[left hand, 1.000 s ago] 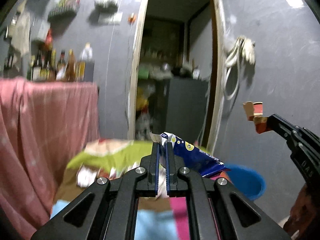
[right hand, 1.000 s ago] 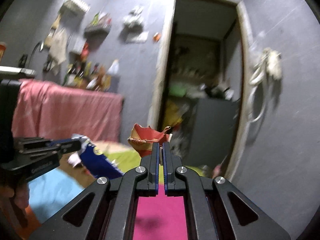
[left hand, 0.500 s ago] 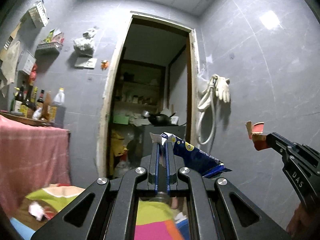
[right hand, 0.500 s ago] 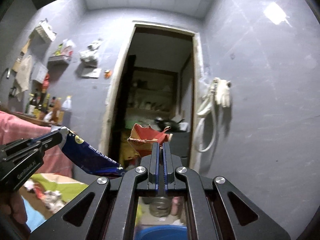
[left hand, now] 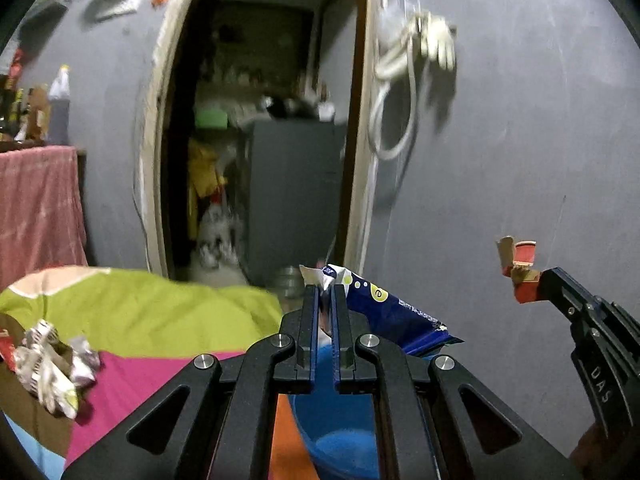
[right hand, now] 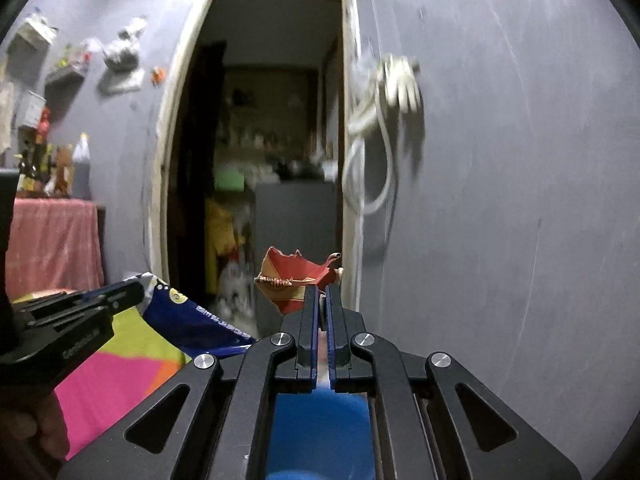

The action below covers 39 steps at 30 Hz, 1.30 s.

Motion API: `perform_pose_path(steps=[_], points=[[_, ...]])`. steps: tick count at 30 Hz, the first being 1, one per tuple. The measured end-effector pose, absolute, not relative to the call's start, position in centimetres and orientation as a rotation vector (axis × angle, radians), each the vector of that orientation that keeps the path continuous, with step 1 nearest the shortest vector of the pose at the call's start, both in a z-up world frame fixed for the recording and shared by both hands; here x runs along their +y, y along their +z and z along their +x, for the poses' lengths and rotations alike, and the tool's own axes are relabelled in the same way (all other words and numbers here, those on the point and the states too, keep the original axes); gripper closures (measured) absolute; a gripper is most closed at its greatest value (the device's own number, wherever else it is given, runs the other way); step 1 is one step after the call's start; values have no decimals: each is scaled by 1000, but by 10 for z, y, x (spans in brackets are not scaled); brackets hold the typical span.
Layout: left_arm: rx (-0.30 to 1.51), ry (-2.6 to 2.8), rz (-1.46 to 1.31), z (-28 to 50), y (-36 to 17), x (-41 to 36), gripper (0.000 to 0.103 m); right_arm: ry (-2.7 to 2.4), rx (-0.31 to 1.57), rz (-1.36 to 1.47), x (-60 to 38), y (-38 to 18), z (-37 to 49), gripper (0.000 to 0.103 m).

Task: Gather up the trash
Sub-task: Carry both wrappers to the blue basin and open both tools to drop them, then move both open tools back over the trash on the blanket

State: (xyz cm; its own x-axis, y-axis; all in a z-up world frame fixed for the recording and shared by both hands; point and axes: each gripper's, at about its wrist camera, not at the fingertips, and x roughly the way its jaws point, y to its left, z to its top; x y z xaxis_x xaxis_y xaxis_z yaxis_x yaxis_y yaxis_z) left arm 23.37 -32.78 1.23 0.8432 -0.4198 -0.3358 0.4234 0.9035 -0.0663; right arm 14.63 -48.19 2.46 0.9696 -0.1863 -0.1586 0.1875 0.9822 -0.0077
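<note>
My left gripper (left hand: 326,292) is shut on a blue snack wrapper (left hand: 394,312) that sticks out to the right of its fingers. In the right wrist view the same left gripper (right hand: 134,290) and blue wrapper (right hand: 196,320) show at the left. My right gripper (right hand: 323,292) is shut on a torn red and tan paper scrap (right hand: 294,282). That right gripper (left hand: 548,284) appears at the right of the left wrist view with the red scrap (left hand: 518,264) in it. A blue bucket (left hand: 340,432) lies below both grippers; the bucket (right hand: 320,432) shows between the right gripper's arms.
A colourful cloth (left hand: 160,312) covers a surface at the lower left, with crumpled paper scraps (left hand: 52,364) on it. An open doorway (left hand: 260,128) leads to a cluttered room. A white hose and glove (left hand: 416,52) hang on the grey wall. A pink cloth (left hand: 36,208) drapes a counter.
Both grippers have swung right and sunk, still holding their scraps. The view went from the pink counter to the doorway, and the blue bucket now lies under the fingers.
</note>
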Motion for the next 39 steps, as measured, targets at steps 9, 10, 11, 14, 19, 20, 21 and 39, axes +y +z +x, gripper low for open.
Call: perform_pose_path(steps=[9,10,11,14,19,20,21,39], points=[[540,-446,57,259,-31,-352,98,-171,354,101,-501,-16,173,100],[559,-445,63,261,-34,-354,98,-169,365,102,-501,-18,177,100],[581,-444,66,264,-37,-356,98,-164,382,105,-503,-21,179,100],[633,-440,50,275,-44,-352,96,-154,420,128,-507,-29,187,100],[663,-452,21,274,-45,-343,81,-144,459,156,-511,-34,196,99],[658,-456,16,274,-43,-341,78,-142,454,159,-511,-32,194,99],[652,-460,7,275,-40,-338,75,-141,443,159,-511,-28,191,97],[260,-412,-160,208,89,-192,11,-41,71,106,-431,102,132,22]])
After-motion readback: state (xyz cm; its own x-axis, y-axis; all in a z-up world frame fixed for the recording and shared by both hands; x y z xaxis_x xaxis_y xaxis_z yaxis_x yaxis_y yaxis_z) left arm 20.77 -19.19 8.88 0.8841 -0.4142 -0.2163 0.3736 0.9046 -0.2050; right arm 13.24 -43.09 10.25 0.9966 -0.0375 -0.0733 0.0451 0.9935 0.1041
